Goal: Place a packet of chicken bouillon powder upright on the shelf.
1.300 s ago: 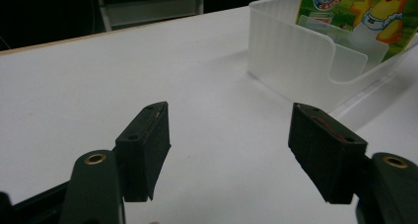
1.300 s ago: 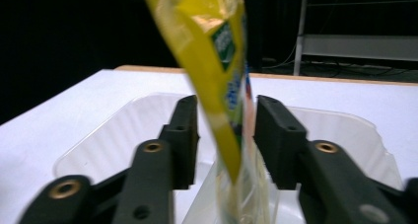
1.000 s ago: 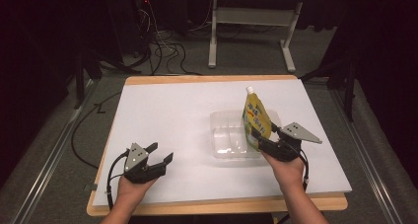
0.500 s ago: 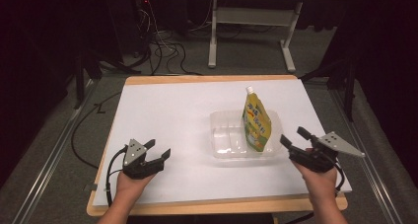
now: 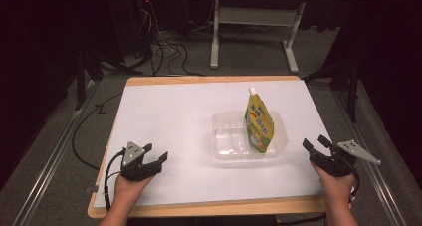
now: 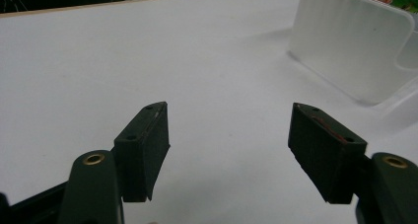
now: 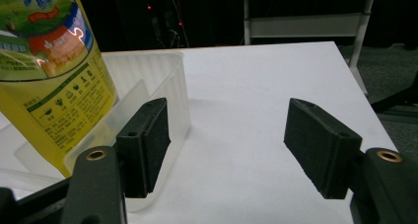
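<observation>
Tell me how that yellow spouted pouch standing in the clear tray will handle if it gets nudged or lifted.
The yellow pouch stands tall and narrow in the clear tray, so a sideways nudge would probably tip it. Its printed film looks glossy, so likely soft and somewhat slippery rather than stiff. The thin tray looks light and might slide along too.

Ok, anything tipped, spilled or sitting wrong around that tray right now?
Nothing spilled or damaged. The yellow pouch stands upright in the right part of the clear tray, leaning slightly, cap on top. The tray sits flat on the white table. Both tongs, left and right, are open, empty and clear of the tray.
</observation>
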Demonstrator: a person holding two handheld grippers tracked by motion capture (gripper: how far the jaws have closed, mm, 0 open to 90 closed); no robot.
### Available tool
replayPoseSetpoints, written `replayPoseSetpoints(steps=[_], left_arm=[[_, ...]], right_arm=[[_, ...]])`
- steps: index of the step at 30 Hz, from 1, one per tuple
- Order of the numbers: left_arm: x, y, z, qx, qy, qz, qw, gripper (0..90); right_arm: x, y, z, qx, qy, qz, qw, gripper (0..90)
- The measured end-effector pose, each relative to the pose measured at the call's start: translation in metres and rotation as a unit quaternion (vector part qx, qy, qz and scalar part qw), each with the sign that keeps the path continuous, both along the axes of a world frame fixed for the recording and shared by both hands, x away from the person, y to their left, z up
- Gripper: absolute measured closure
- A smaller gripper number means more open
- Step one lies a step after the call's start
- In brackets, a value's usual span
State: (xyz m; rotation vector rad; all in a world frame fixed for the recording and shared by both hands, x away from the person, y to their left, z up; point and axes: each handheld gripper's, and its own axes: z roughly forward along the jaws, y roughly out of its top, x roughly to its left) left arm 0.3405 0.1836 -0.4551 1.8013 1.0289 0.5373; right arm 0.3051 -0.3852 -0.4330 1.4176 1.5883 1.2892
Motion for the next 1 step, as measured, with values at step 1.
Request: replayPoseSetpoints(steps=[1], left_arm=[[-0.0008, 0.0004, 0.0007, 0.001, -0.001, -0.002, 1.0000, 32.5]], right_arm=[[0.0001, 0.0013, 0.0009, 0.001, -0.001, 0.001, 1.0000, 34.3]])
